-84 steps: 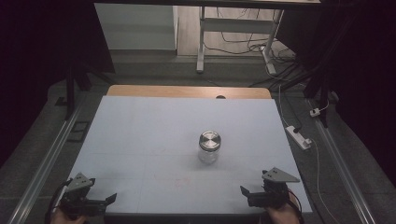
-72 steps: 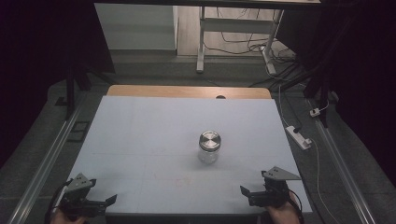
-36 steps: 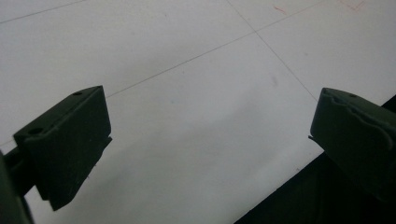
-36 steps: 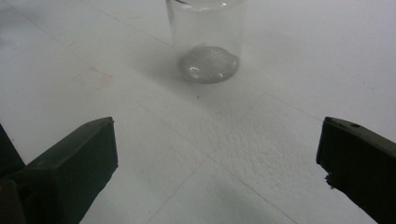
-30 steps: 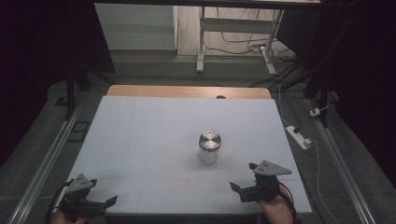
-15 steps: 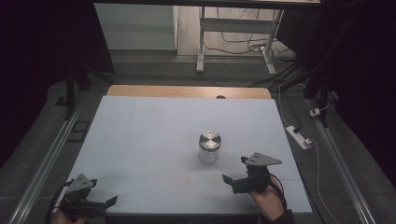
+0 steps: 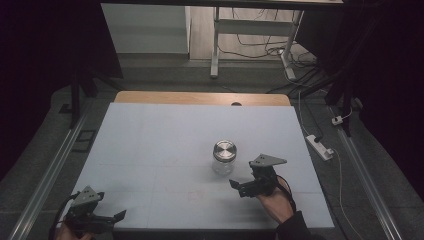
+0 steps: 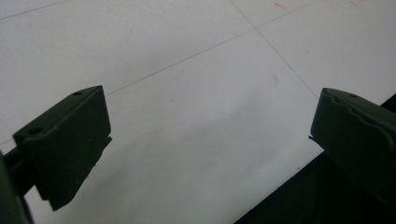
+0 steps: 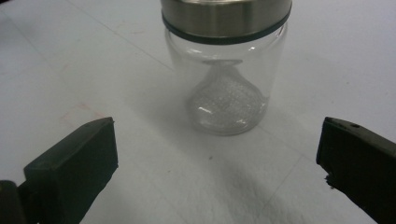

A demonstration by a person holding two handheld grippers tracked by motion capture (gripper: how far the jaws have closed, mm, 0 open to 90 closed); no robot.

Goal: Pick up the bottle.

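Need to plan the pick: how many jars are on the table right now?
1. The jar stands right of the table's middle, lid on, just ahead of the open right tool. Nothing else looks like a jar.

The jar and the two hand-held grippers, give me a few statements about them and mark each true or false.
1. The jar stands upright with its metal lid on. True.
2. The right hand-held gripper is shut on the jar. False: its jaws are open and short of the jar.
3. The left hand-held gripper sits at the table's near left corner. True.
4. The jar lies on its side. False: it is upright.
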